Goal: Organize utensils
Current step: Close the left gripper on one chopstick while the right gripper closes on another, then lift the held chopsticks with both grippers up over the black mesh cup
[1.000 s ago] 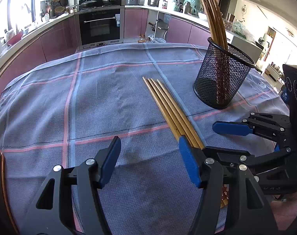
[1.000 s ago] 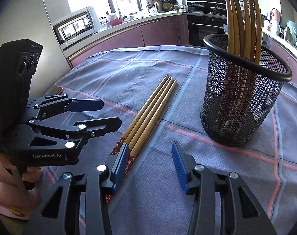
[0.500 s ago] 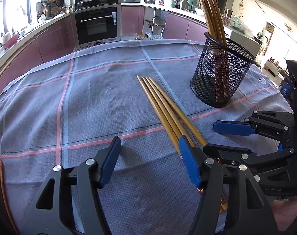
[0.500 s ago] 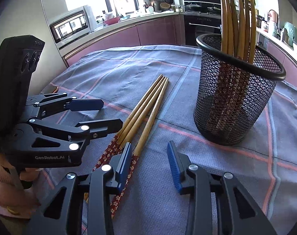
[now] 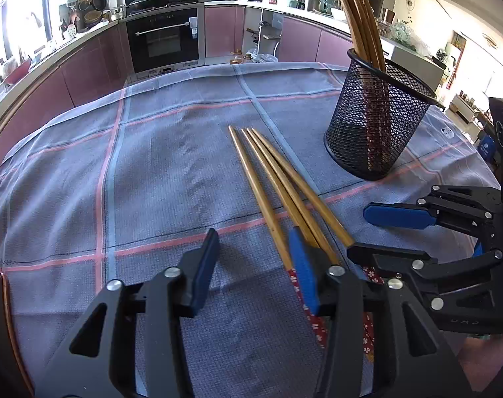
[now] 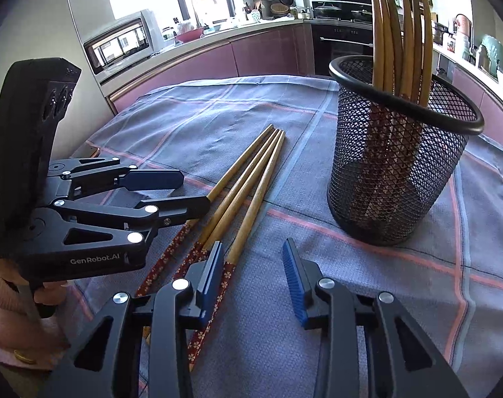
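Observation:
Several wooden chopsticks (image 5: 278, 179) with red flowered handles lie side by side on the blue checked tablecloth (image 5: 152, 165); they also show in the right wrist view (image 6: 248, 179). A black mesh holder (image 5: 374, 126) stands upright to their right with several chopsticks in it, also seen in the right wrist view (image 6: 397, 172). My left gripper (image 5: 254, 265) is open and empty, just left of the chopstick handles. My right gripper (image 6: 254, 275) is open and empty, with its left finger over the handle ends. Each gripper shows in the other's view.
The tablecloth (image 6: 417, 282) covers a round table with a copper rim (image 5: 6, 298). Kitchen counters, an oven (image 5: 165, 39) and a microwave (image 6: 119, 46) stand behind the table. A hand (image 6: 19, 315) holds the left gripper's handle.
Both grippers have drawn back along the chopsticks toward the red handle ends, which now show more. The chopsticks have spread slightly. Both grippers stay open.

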`<state>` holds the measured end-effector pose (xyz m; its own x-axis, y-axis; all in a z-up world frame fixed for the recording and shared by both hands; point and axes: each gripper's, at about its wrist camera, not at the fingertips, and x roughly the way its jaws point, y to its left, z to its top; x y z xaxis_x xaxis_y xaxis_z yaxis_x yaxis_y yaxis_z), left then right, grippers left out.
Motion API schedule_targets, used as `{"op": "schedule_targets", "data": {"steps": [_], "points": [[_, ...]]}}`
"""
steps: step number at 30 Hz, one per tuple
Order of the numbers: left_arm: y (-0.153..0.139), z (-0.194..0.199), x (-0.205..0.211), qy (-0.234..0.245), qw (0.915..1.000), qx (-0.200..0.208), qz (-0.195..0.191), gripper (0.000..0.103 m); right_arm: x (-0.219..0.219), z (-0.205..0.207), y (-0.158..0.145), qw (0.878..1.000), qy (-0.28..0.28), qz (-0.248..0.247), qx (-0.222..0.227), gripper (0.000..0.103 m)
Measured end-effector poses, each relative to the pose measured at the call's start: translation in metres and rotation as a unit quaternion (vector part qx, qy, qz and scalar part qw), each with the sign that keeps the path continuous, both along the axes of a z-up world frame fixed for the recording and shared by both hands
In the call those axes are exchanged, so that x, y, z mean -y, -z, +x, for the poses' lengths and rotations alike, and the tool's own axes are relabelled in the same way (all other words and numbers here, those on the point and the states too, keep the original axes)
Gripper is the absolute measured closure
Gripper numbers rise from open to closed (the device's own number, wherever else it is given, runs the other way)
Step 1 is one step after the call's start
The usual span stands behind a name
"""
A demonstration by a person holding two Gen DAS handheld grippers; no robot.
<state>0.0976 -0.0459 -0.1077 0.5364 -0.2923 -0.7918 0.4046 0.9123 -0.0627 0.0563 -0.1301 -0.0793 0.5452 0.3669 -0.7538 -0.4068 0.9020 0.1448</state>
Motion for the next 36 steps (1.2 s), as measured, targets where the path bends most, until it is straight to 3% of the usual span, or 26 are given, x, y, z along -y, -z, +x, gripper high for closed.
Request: {"op": "schedule_targets", "data": {"steps": [5, 11, 21, 28, 36], "points": [[-0.002, 0.002, 0.003, 0.002, 0.9999, 0.004, 0.011, 0.069, -0.006, 0.007, -0.002, 1.0, 0.001, -0.012, 0.001, 0.069], [0.0, 0.012, 0.004, 0.005, 0.9999, -0.01, -0.002, 0.088, -0.015, 0.024, -0.001, 1.0, 0.003, -0.022, 0.001, 0.075], [0.004, 0.017, 0.0, -0.01, 0.9996, -0.019, -0.017, 0.094, -0.006, 0.033, 0.001, 1.0, 0.02, 0.008, -0.01, 0.095], [-0.002, 0.002, -0.01, -0.017, 0.999, -0.014, -0.04, 0.095, 0.01, 0.024, -0.006, 0.998, 0.028, 0.057, -0.007, 0.097], [0.002, -0.018, -0.006, 0.02, 0.9992, -0.023, -0.026, 0.095, 0.005, 0.017, -0.003, 0.999, -0.003, 0.044, -0.023, 0.097]]}}
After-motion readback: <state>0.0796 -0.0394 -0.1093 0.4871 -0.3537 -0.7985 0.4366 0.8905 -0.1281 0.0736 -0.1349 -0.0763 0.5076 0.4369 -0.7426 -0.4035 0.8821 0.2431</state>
